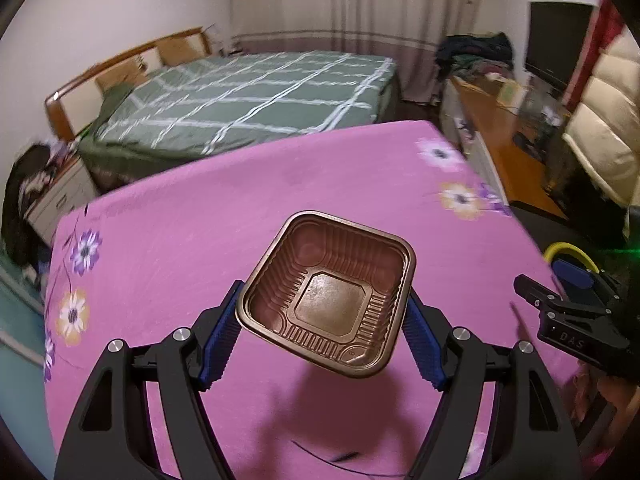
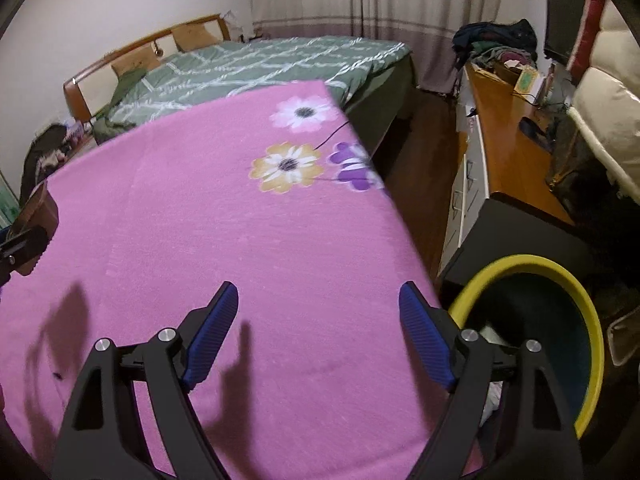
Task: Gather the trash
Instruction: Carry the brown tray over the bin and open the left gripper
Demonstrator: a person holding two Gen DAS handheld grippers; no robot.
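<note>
Worktop (image 1: 224, 216) (image 2: 192, 216) covered by pink cloth, printed flowers: purple and orange blooms at left edge, white, orange, purple blooms near far right corner. Thin dark thread (image 1: 340, 460) lies on cloth near front edge. Tong shadows fall across cloth.

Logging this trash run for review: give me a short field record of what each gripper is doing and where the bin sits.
left gripper: shut on brown plastic tray, held above the pink tablecloth
right gripper: open, nothing between its fingers
bin: yellow-rimmed bin, beside the table's right edge
tray contents: none visible
</note>
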